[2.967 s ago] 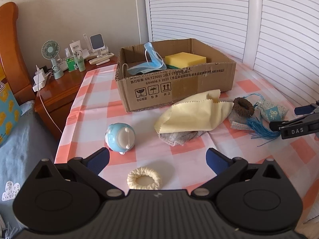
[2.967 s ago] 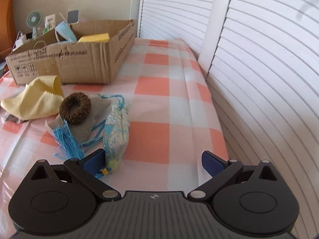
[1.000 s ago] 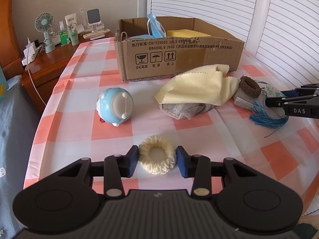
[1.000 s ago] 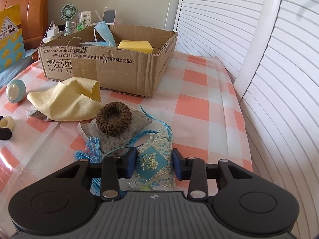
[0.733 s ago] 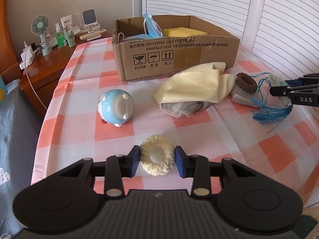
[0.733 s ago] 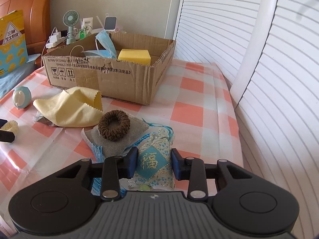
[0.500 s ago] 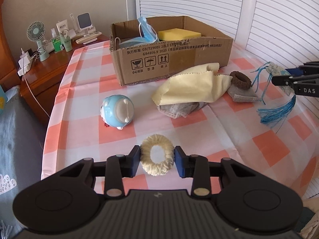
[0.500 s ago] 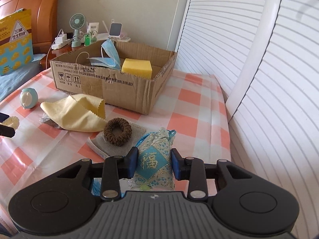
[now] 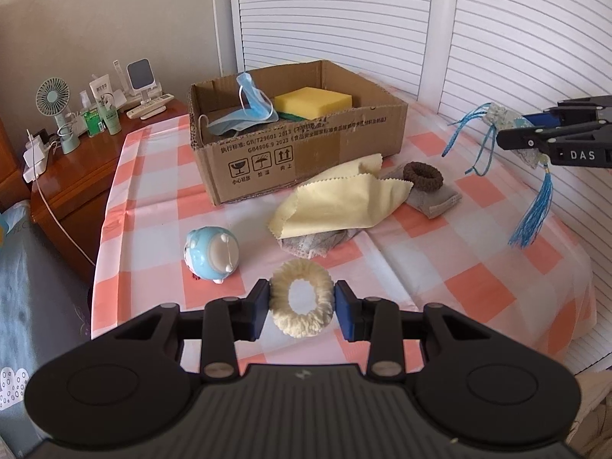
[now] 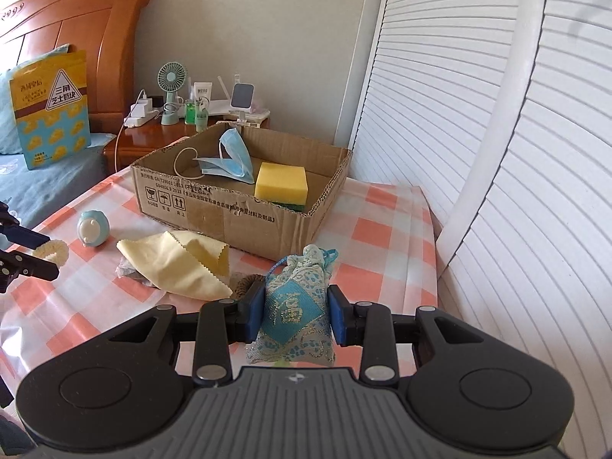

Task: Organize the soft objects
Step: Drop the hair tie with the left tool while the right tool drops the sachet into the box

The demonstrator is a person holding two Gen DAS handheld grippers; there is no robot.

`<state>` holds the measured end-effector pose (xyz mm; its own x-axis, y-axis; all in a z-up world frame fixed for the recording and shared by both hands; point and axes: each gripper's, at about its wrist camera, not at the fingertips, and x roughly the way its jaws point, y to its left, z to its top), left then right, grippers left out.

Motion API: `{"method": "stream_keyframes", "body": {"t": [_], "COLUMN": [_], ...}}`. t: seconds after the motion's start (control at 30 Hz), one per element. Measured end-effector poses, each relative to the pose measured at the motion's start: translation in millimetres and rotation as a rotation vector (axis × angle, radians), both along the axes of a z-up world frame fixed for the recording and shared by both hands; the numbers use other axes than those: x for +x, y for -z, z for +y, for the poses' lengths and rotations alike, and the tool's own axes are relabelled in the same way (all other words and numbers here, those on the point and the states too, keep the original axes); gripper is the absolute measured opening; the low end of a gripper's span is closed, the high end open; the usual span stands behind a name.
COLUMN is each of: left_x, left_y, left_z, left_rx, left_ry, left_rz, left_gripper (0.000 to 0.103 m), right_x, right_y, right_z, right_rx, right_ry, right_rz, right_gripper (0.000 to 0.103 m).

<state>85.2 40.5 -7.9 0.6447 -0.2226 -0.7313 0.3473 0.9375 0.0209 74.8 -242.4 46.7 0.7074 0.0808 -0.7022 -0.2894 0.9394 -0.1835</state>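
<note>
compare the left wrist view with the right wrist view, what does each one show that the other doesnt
Only the left wrist view shows the sachet's blue tassel hanging free, and the whole brown scrunchie on its grey cloth.

Only the right wrist view shows the wooden headboard, the yellow snack bag and the sachet's embroidered front.

Both show the cardboard box with face mask and sponge, the yellow cloth, the blue toy, the left hand-held gripper shut on the cream scrunchie, and the right hand-held gripper shut on the sachet.
</note>
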Motion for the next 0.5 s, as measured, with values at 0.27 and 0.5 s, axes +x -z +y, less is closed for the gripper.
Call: {"method": "stream_keyframes", "body": {"t": [0.27, 0.5], "left_x": [0, 15], "left_y": [-14, -33], "left_z": [-1, -9], "left_rx": [-0.025, -0.012], "left_ry": [0.015, 0.039], "left_rz": [-0.034, -0.098], "left_gripper": [0.035, 0.035], "right_x": [-4, 5], "right_y": [-10, -22], "right_z": [5, 12], "right_rx": [0.007, 0.028], "right_ry": [-0.033, -0.069], "right_rz": [-0.011, -0.035], "right_gripper": [0.039, 0.039]}}
